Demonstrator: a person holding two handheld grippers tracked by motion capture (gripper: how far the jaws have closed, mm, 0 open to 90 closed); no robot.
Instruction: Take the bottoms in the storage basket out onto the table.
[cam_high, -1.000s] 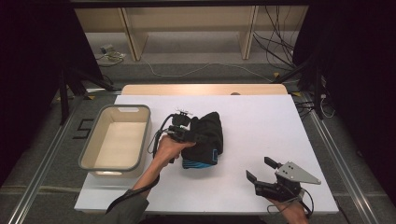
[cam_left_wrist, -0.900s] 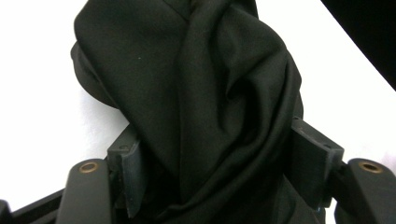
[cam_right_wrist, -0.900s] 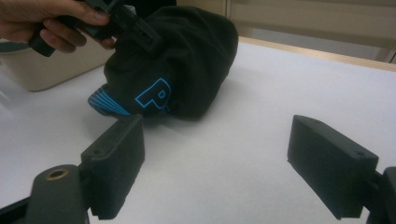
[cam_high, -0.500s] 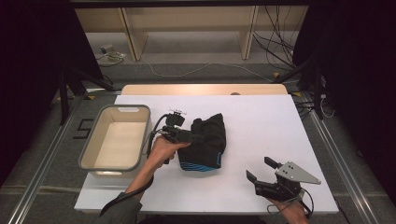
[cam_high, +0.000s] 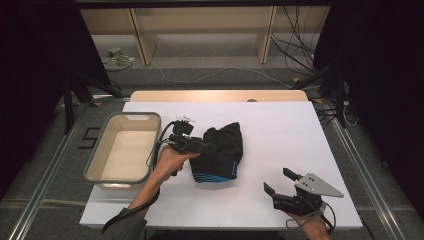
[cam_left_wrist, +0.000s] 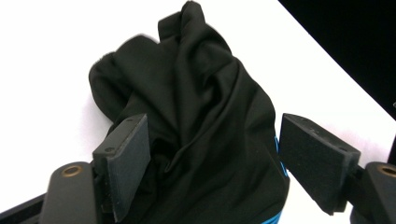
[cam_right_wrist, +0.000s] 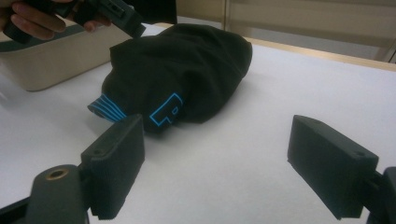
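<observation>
A crumpled black garment (cam_high: 222, 150) with blue stripes and a blue letter lies heaped in the middle of the white table (cam_high: 280, 125). My left gripper (cam_high: 198, 146) is at the heap's left edge. In the left gripper view its jaws stand wide apart with the garment (cam_left_wrist: 196, 107) bulging between the pads (cam_left_wrist: 127, 163), so the left gripper (cam_left_wrist: 222, 161) is open. My right gripper (cam_high: 279, 182) rests open near the front right of the table, apart from the cloth. Ahead of the right gripper (cam_right_wrist: 222, 161) lies the garment (cam_right_wrist: 187, 65), and beyond it the left gripper (cam_right_wrist: 123, 16).
A beige, empty bin (cam_high: 95, 165) stands at the table's left, just behind my left hand (cam_high: 167, 160); its wall (cam_right_wrist: 51, 63) shows in the right gripper view. A wooden strip (cam_high: 215, 95) lines the far edge. Bare white table spreads right of the garment.
The left hand has drawn back slightly toward the bin, and the garment has sagged into a lower, wider heap. The right gripper has not moved.
</observation>
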